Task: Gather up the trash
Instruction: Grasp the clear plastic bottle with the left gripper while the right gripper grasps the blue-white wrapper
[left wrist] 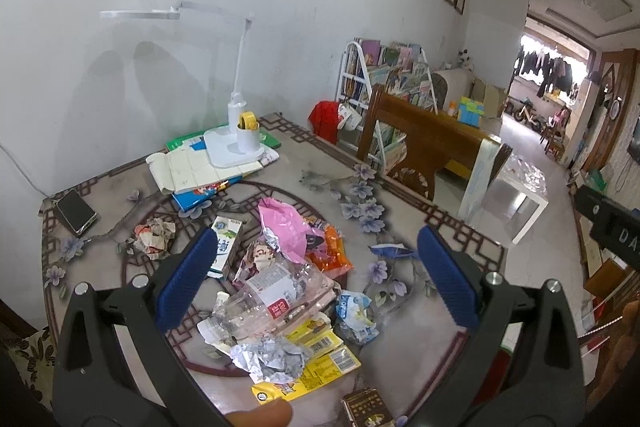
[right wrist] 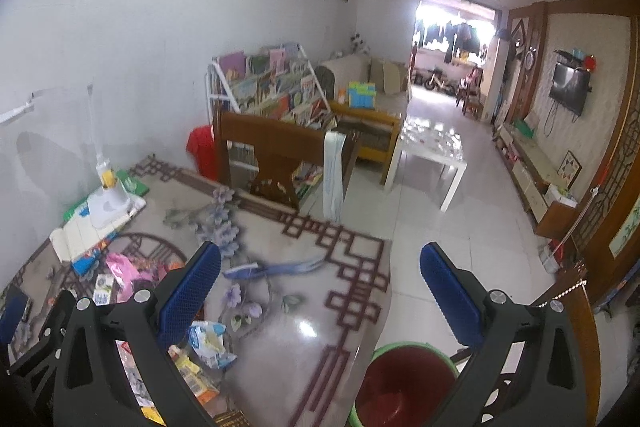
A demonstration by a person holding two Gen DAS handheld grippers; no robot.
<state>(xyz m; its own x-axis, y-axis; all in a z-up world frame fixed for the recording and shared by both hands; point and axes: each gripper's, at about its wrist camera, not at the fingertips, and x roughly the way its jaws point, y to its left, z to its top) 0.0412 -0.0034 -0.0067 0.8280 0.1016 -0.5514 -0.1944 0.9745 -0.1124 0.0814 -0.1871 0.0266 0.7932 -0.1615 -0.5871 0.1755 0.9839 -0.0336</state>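
A heap of trash lies on the patterned table (left wrist: 420, 223): a crushed clear bottle (left wrist: 272, 291), a pink bag (left wrist: 286, 227), an orange wrapper (left wrist: 332, 253), yellow wrappers (left wrist: 320, 367), crumpled foil (left wrist: 272, 357), a small milk carton (left wrist: 226, 245), a crumpled paper ball (left wrist: 154, 235) and a blue-white wrapper (left wrist: 356, 315). My left gripper (left wrist: 316, 271) is open and empty above the heap. My right gripper (right wrist: 320, 287) is open and empty over the table's right edge. A blue wrapper (right wrist: 276, 269) lies ahead of it. A red bin with a green rim (right wrist: 400, 383) stands below the table edge.
A white desk lamp (left wrist: 236, 143) stands on books (left wrist: 200, 171) at the back of the table. A phone (left wrist: 76, 213) lies at the left. A wooden chair (right wrist: 276, 155) stands behind the table. A white side table (right wrist: 432, 151) is on the floor beyond.
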